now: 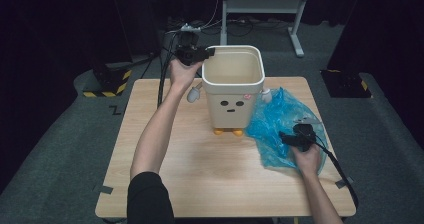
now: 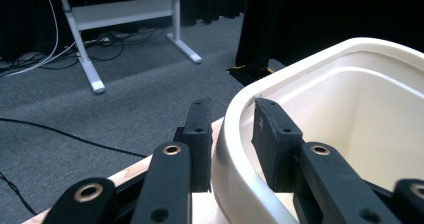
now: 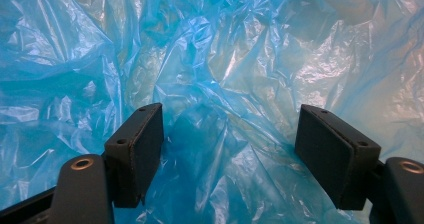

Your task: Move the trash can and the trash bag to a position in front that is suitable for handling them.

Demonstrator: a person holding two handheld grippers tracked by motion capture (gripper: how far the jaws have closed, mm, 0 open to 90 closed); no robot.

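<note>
- Two grippers are at work in the high view: the left gripper (image 1: 210,51) sits at the far left corner of the bin (image 1: 233,86), its jaws straddling the rim, and the right gripper (image 1: 286,137) rests on the blue bag (image 1: 280,119), which lies crumpled just right of the bin. The bin stands upright, set back on the table (image 1: 200,169). For a clean lining step, the bin is best held steady by its rim while the bag is picked up.
- Seen in the left gripper view, one pad (image 2: 199,134) lies outside the bin's rim (image 2: 227,134) and the other inside it. A small gap is visible at each pad, so the rim is judged as between the jaws but not yet clamped. The grip should be finished squarely on the rim, not on its curved corner edge, so that the bin is not tipped.
- Seen in the right gripper view, the jaws stand wide apart over the bag's folds (image 3: 225,84), with nothing pinched. A single layer near the bag's mouth should be sought before closing; a grasp through several folds is likely to keep the bag shut beside the bin.
</note>
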